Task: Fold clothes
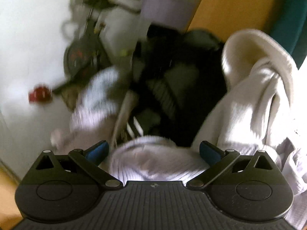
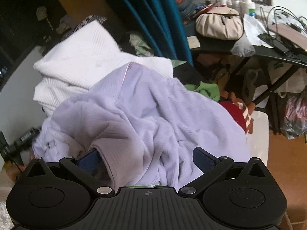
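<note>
Between spread right tool fingers, lilac garment, lower edge hidden

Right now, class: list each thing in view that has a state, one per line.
Left claw: open, lilac fabric between its jaws.
Right claw: open, fabric between.
Lilac ribbed garment: crumpled, unfolded.
White knit: bunched, unfolded.
Teal curtain: hanging.
</note>
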Motion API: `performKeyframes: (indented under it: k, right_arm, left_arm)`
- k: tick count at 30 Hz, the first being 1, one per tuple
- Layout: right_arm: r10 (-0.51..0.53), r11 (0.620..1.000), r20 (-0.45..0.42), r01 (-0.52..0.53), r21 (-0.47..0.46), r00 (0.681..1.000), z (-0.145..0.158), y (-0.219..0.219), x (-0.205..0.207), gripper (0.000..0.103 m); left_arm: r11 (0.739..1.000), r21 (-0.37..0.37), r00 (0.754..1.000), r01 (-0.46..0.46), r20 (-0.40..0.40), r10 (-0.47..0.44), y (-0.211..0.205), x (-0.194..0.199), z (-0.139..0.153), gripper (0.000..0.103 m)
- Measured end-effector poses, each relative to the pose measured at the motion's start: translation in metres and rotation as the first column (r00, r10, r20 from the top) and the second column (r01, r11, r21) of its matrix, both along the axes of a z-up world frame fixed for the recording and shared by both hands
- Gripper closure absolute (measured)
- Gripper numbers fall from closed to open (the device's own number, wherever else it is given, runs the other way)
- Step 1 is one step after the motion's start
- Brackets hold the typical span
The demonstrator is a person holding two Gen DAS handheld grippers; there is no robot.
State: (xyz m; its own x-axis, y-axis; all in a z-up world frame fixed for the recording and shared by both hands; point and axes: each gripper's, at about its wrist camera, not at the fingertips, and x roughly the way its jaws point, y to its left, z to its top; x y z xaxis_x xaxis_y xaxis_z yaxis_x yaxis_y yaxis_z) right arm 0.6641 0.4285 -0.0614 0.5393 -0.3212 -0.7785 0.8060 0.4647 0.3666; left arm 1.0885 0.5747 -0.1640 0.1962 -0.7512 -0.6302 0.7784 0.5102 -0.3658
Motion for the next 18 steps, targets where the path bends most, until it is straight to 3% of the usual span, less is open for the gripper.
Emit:
performKeyframes:
  k: [6,12,18]
  right_arm:
    - [-0.048,0.999,0.05,0.049,-0.021,0.998,0.004,-0.013,0.009,0.001]
    - [-0.041,0.997,0.099,0.047,-0.056,0.994,-0.004,-0.042,0.057,0.001]
    - [0.039,0.999,0.006,-0.039,-0.013,0.999,-0.038,-0.06,0.115,0.001]
  left_arm:
    - [0.999,0.047,0.997,0.01,-0.08,-0.006,0.019,-0.017,-0.02,0.001]
    - [0.994,0.068,0.995,0.083,-0.053,-0.079,0.038,-0.041,-0.017,0.001]
    - [0.987,0.071,0.985,0.142,-0.112,-0.134,0.048,-0.057,-0.019,0.005]
